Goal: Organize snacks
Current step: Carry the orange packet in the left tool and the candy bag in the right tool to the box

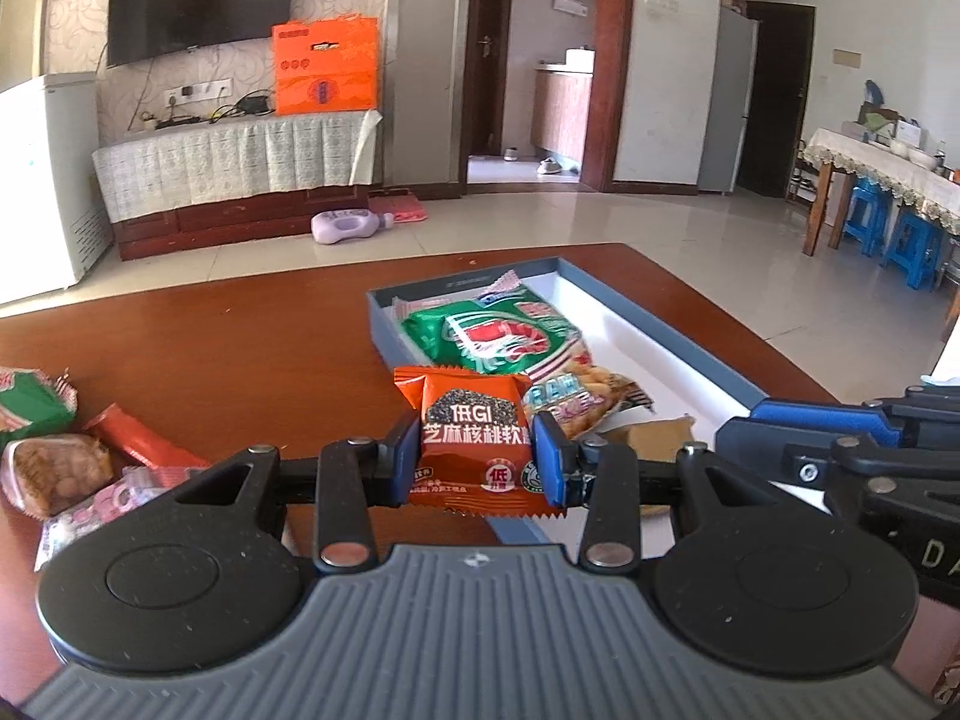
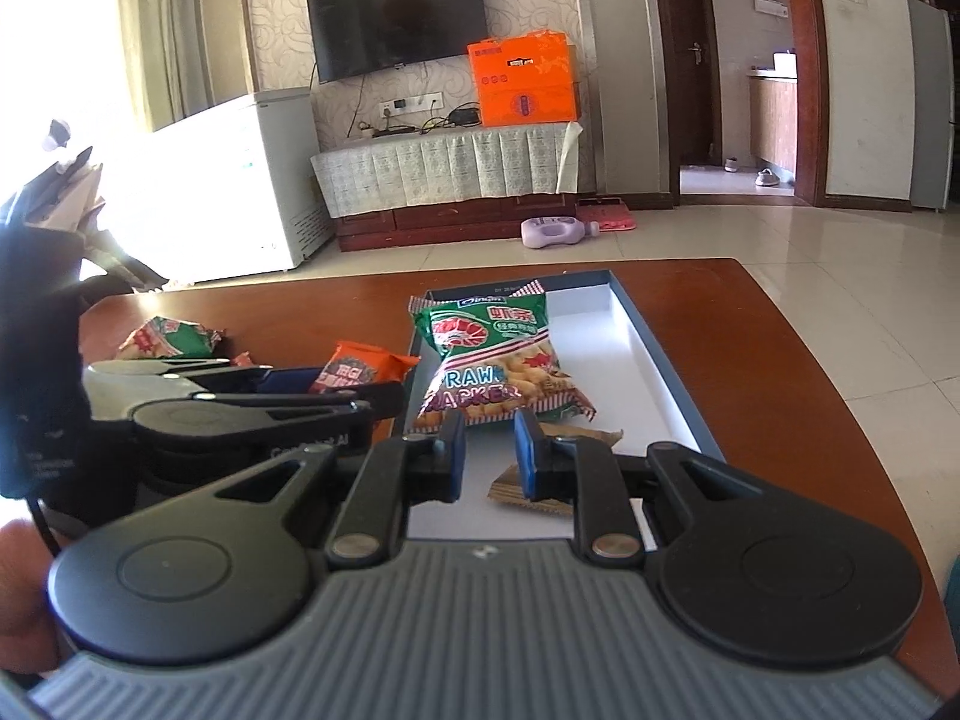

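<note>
My left gripper is shut on an orange snack packet and holds it upright over the near left corner of a shallow blue-grey box with a white floor. A green prawn cracker bag lies in the box, and a small brown packet lies nearer me. The right wrist view shows the same cracker bag and brown packet in the box. My right gripper hangs over the box's near end. Its jaws are shut to a narrow gap with nothing between them. To its left, the left gripper carries the orange packet.
Loose snacks lie on the brown wooden table to the left: a green bag, a red stick pack, a cake pack and a pink packet. A hand shows at the left edge. Tiled floor lies beyond the table's far edge.
</note>
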`<state>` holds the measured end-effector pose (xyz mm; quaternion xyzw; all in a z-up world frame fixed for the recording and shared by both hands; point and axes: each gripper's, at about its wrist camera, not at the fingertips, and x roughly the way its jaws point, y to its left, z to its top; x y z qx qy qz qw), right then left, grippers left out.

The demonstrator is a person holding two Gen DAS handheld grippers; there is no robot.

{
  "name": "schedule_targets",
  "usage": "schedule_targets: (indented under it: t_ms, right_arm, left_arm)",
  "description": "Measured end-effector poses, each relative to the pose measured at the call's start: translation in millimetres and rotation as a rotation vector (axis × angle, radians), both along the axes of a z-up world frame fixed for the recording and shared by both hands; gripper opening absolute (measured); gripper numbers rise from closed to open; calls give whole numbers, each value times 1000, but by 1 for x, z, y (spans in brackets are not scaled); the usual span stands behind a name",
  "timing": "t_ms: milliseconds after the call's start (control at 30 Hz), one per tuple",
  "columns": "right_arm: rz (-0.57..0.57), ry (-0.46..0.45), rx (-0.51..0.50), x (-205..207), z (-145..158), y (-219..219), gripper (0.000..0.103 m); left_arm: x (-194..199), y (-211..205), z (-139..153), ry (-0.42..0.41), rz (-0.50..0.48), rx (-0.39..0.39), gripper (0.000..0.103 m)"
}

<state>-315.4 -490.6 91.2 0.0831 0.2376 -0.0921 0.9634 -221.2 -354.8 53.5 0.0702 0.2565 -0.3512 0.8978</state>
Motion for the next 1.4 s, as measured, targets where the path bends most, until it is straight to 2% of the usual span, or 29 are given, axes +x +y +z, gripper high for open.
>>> schedule_targets:
  t_ms: [600, 967, 1400]
  right_arm:
    - [-59, 22, 5, -3, 0, -6, 20]
    - [-69, 25, 7, -2, -3, -11, 20]
    - [-123, 6, 13, -8, -3, -15, 20]
  left_arm:
    - [5, -38, -7, 13, -93, -11, 45]
    - [25, -59, -19, 41, -106, -6, 45]
    - [30, -79, -35, 45, -160, 31, 46]
